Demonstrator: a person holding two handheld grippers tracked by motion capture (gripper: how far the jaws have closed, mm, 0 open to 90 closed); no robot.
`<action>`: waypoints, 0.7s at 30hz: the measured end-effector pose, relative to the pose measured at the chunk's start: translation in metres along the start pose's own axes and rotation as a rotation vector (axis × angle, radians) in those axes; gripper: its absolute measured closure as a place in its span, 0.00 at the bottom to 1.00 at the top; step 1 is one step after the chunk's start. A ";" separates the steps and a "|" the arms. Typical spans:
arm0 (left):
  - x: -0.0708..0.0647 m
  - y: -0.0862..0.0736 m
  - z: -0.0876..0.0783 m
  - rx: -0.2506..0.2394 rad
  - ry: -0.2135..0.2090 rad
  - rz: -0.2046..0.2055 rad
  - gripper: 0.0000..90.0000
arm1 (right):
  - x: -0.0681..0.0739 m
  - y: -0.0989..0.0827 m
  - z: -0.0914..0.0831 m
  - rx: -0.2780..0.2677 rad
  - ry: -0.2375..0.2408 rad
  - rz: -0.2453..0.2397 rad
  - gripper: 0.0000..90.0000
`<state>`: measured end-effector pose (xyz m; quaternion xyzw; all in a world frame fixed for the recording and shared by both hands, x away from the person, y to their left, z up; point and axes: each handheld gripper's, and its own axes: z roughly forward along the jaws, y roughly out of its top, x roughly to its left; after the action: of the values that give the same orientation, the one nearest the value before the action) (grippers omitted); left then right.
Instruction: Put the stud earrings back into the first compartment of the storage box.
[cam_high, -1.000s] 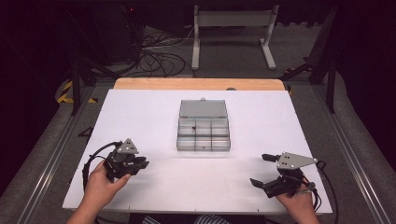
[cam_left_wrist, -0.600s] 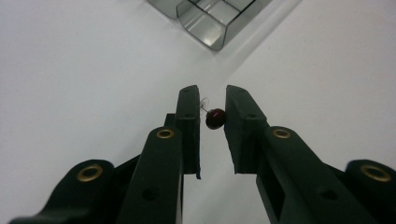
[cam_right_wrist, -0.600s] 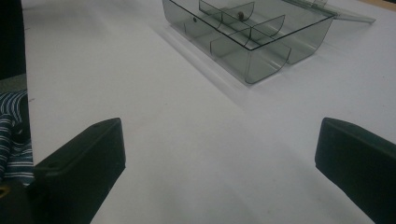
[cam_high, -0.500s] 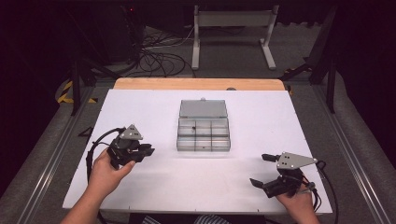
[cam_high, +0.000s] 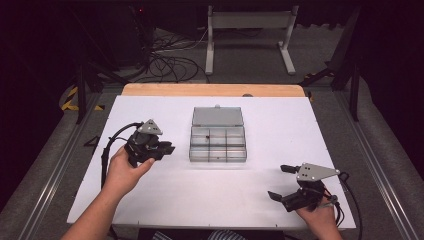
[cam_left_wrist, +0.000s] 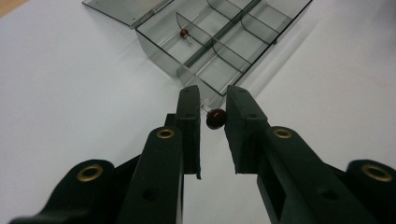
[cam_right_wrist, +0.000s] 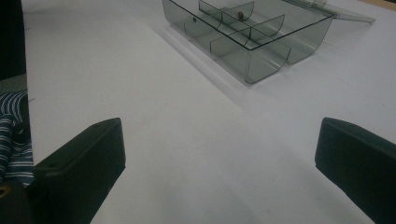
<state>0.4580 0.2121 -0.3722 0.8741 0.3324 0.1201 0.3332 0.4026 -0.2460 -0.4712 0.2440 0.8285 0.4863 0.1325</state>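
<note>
Left gripper view shows the left claw (cam_left_wrist: 212, 119) clenched on a small dark red bead (cam_left_wrist: 216, 118), held above the white table (cam_left_wrist: 70, 93) just short of the clear compartment box (cam_left_wrist: 219, 42). Right claw (cam_high: 285, 182) rests released, well apart.

Black cables (cam_high: 167, 52) tangle on the floor beside a metal stand (cam_high: 250, 20) beyond the white table (cam_high: 150, 200).

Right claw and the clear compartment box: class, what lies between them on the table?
Nothing. In the right gripper view, bare white table runs from the open right claw up to the compartment box.
</note>
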 end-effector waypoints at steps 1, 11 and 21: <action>0.000 0.003 0.002 -0.005 -0.004 -0.005 0.84 | 0.000 0.000 0.000 0.000 0.000 0.000 0.03; 0.005 0.025 0.020 -0.015 -0.015 -0.010 0.84 | 0.000 0.000 -0.001 0.001 0.002 -0.003 0.03; 0.010 0.040 0.046 -0.016 -0.008 -0.039 0.84 | -0.001 0.000 -0.001 0.001 0.004 -0.005 0.03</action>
<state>0.5056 0.1736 -0.3806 0.8654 0.3468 0.1126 0.3438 0.4026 -0.2471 -0.4708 0.2410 0.8296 0.4860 0.1321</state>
